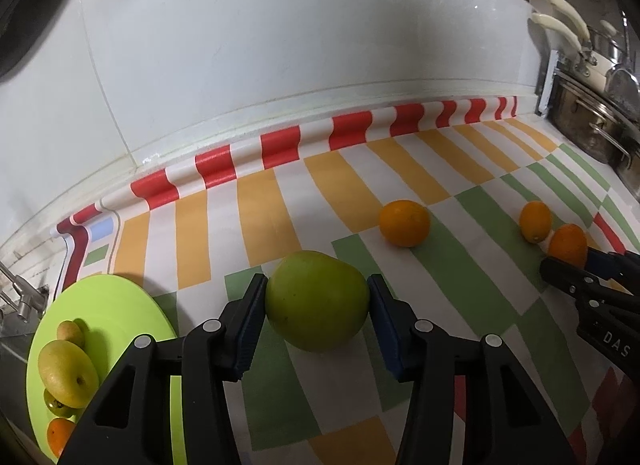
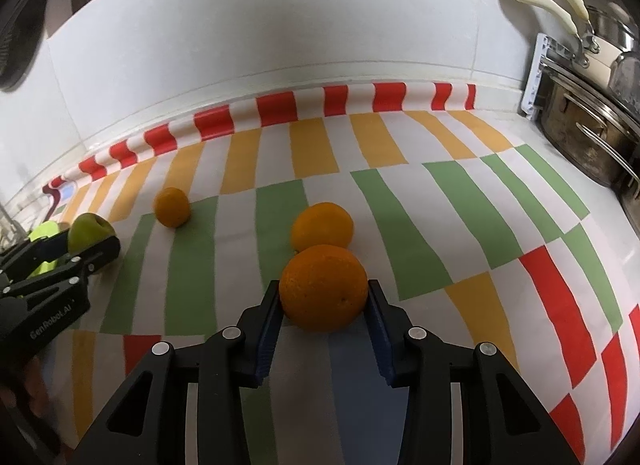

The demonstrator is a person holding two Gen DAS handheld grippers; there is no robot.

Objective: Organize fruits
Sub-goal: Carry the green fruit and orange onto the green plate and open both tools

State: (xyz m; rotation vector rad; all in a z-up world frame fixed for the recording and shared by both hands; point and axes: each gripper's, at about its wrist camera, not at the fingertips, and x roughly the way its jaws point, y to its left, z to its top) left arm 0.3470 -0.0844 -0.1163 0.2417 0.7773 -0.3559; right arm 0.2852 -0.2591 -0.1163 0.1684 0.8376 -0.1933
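A: Start with the nearest item on the left side.

B: The left gripper pinches a green apple, both pads against its flanks. The apple sits on the striped cloth. It is broad and rounded, yellow-green, smooth, with faint brown specks low on its skin. Its long axis runs across the jaws, left to right. From the right wrist view its dimpled stem end points up and slightly away.

A: And the right side?

B: The right gripper pinches an orange the same way, pads on both sides, fruit resting on the cloth. It is nearly round, pitted, deep orange, with no clear long axis. I cannot tell which way its stem end points.

A: Beside the left gripper?

B: A lime-green plate lies low at left. It holds a yellow apple, a small yellowish fruit behind it, a greenish fruit and an orange fruit nearer the camera.

A: Farther out?

B: A second orange lies just behind the gripped one, and a third orange lies apart to the left. Beyond them is the white tiled wall, with steel pots at far right.
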